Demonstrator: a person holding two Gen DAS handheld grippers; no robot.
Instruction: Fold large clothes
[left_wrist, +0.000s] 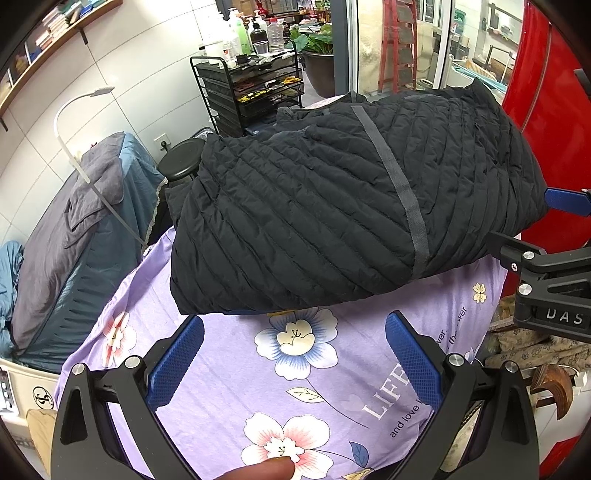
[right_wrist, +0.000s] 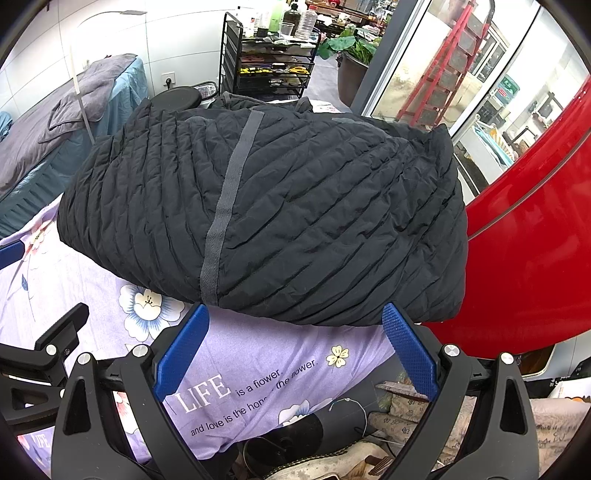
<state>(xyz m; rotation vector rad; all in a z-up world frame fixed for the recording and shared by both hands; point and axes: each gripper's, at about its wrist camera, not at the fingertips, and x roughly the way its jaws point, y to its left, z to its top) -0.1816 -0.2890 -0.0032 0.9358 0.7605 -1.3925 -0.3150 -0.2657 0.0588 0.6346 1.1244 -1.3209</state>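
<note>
Two wrist cams, both aimed forward and a bit down over the same table.

Left wrist cam sits close above the purple floral sheet (left_wrist: 229, 369), with the folded black quilted jacket (left_wrist: 332, 206) toward 12 o'clock and the right gripper (left_wrist: 546, 273) poking in at 3. Right wrist cam sits just as near, jacket (right_wrist: 295, 206) at 12. Both share jacket, sheet (right_wrist: 258, 362) and the black rack (left_wrist: 251, 92) behind.

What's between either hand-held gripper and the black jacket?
Nothing visible. The left hand-held gripper and right hand-held gripper are both open, with only bare purple floral sheet before the folded black quilted jacket.
</note>
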